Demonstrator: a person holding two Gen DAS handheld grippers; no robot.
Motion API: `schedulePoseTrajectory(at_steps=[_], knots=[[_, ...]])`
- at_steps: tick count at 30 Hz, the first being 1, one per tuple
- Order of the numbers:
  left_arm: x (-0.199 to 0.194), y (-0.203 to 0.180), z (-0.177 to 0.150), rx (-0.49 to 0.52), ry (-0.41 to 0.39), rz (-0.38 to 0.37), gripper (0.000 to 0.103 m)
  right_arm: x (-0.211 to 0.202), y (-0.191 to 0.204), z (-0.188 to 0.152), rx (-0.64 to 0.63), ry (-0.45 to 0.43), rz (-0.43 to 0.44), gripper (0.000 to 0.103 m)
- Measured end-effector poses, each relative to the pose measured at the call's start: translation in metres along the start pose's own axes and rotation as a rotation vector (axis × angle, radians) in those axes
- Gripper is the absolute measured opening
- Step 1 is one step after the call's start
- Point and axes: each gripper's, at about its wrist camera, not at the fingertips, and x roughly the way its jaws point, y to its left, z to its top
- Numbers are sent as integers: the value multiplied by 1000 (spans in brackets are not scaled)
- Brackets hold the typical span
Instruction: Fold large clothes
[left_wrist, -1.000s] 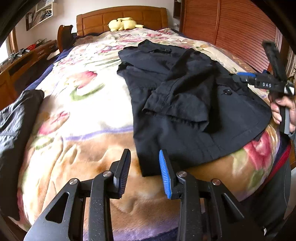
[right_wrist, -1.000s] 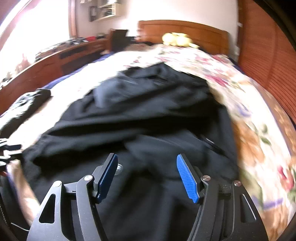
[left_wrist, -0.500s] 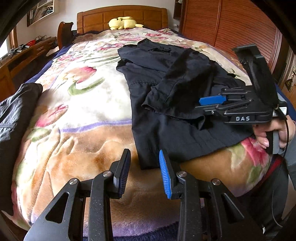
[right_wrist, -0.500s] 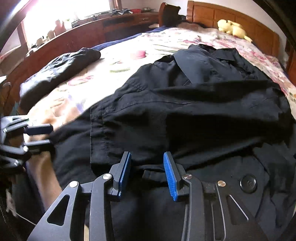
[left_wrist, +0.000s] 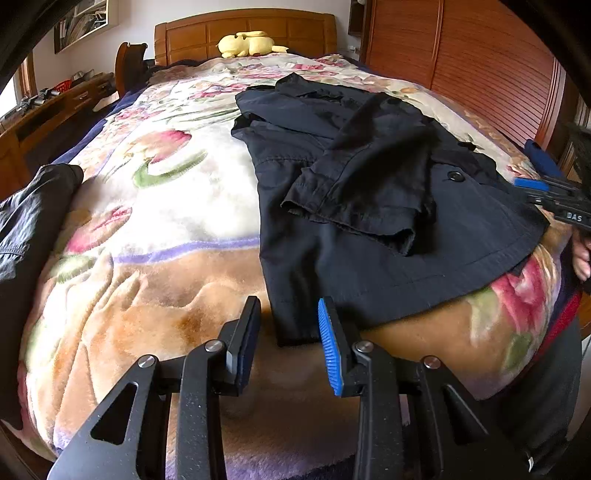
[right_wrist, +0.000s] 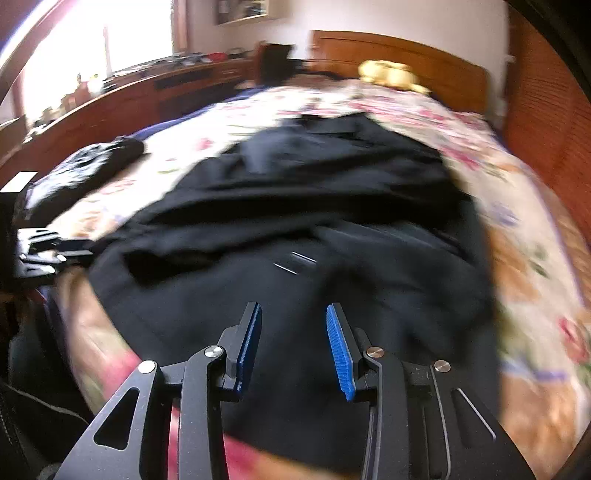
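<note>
A large black coat (left_wrist: 354, 206) lies on the floral blanket (left_wrist: 159, 206), with one sleeve folded across its front. In the right wrist view the coat (right_wrist: 295, 236) is blurred. My left gripper (left_wrist: 288, 332) is open and empty, just in front of the coat's near left hem corner. My right gripper (right_wrist: 293, 332) is open and empty, over the coat's lower hem. The right gripper also shows in the left wrist view (left_wrist: 554, 195) at the coat's right edge. The left gripper shows in the right wrist view (right_wrist: 48, 251) at the far left.
A second dark garment (left_wrist: 26, 218) lies at the bed's left edge. A yellow plush toy (left_wrist: 251, 42) sits by the wooden headboard (left_wrist: 243, 26). A wooden wardrobe (left_wrist: 472, 62) stands on the right, a desk (left_wrist: 48, 110) on the left.
My right gripper has pulled back from the folded sleeve to the coat's right edge and opened a little wider. My left gripper has stayed near the hem corner.
</note>
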Motion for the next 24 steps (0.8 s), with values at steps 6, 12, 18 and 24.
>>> schedulePoseTrajectory(at_steps=[6, 12, 18, 24], knots=[[3, -1, 1, -6, 0, 5, 33, -26, -66, -34, 122, 47, -149, 39], [4, -2, 1, -2, 6, 10, 33, -11, -78, -45, 201, 102, -159, 64], [5, -2, 1, 2, 7, 16, 33, 2, -82, -50, 214, 121, -146, 67], [3, -2, -2, -22, -7, 18, 33, 5, -86, -53, 225, 119, -128, 67]])
